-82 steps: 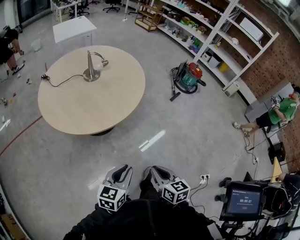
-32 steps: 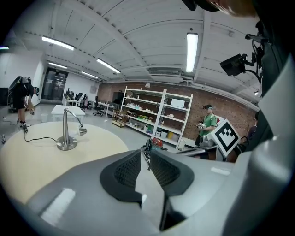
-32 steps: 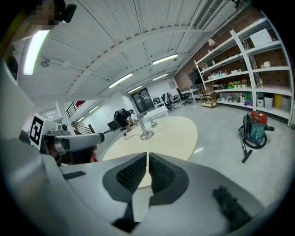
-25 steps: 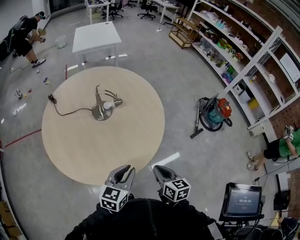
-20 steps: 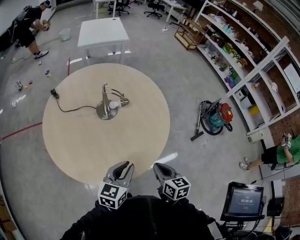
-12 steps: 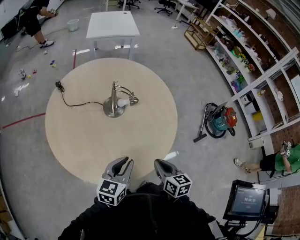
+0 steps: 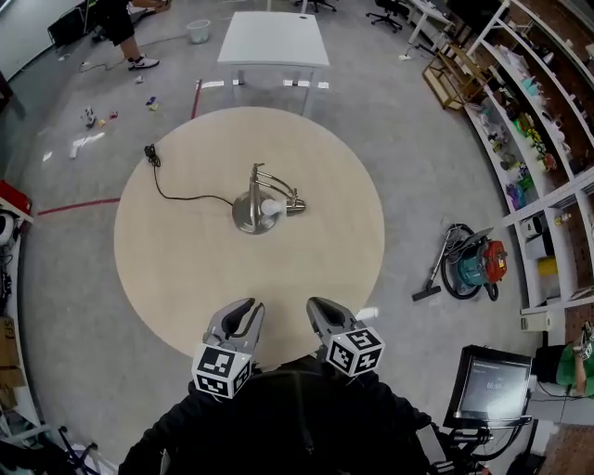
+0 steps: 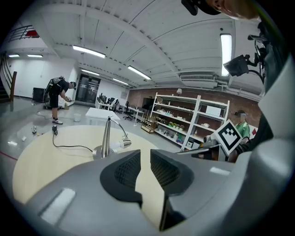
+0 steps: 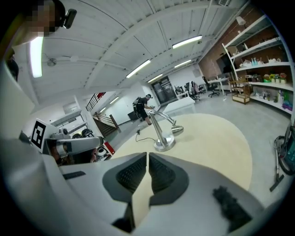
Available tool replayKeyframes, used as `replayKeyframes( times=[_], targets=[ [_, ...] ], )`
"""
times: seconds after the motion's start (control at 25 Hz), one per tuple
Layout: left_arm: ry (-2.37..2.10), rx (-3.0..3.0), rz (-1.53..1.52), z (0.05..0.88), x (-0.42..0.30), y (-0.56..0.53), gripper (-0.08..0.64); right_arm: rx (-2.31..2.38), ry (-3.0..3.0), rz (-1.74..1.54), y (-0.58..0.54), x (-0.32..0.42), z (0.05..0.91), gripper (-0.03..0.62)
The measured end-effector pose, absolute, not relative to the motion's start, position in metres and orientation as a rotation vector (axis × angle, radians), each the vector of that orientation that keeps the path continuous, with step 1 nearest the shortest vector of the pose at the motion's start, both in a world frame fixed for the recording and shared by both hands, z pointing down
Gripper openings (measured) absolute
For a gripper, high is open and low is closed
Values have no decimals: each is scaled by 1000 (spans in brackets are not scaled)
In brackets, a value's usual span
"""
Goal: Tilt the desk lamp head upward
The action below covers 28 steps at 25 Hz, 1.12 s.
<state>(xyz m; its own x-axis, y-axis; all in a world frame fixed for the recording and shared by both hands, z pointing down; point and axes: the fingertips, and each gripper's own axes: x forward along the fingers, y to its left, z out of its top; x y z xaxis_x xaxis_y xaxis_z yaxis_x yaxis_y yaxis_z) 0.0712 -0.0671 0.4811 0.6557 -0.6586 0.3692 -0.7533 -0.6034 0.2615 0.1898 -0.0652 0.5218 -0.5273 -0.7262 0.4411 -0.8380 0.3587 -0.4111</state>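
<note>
A silver desk lamp (image 7: 255, 206) stands near the middle of a round beige table (image 7: 186, 278). Its curved arm carries the head (image 7: 291, 206) low on the right, with the white bulb beside the base. A black cord (image 7: 186, 193) runs from it to the left. Both grippers hover over the table's near edge, well short of the lamp. My left gripper (image 7: 243, 314) shows a narrow gap between its jaws with nothing in it. My right gripper (image 7: 321, 310) is shut and empty. The lamp (image 8: 107, 138) lies ahead in the left gripper view (image 8: 144, 156), and the lamp (image 9: 161, 131) also in the right gripper view (image 9: 147, 159).
A white square table (image 7: 272, 39) stands beyond the round one. A red and teal vacuum cleaner (image 7: 475, 264) sits on the floor at the right, before long shelves (image 7: 548, 111). A monitor (image 7: 490, 390) stands at the lower right. A person (image 7: 121, 23) bends over at the far left.
The round table and lamp have come nearer and moved to the middle of the head view. Both grippers now reach over the table's near edge, jaws unchanged.
</note>
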Motion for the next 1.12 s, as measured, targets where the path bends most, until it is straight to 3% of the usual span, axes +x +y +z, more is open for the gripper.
replayKeyframes(
  times=[0.48, 0.72, 1.12],
  targets=[
    [-1405, 2390, 394, 450, 85, -103, 74, 1324, -2580, 879, -165, 223, 518, 22],
    [-1523, 2334, 442, 453, 65, -138, 75, 1274, -2605, 985, -231, 213, 550, 124],
    [-1575, 2362, 417, 453, 41, -217, 88, 1394, -2542, 978, -292, 221, 559, 184]
  ],
)
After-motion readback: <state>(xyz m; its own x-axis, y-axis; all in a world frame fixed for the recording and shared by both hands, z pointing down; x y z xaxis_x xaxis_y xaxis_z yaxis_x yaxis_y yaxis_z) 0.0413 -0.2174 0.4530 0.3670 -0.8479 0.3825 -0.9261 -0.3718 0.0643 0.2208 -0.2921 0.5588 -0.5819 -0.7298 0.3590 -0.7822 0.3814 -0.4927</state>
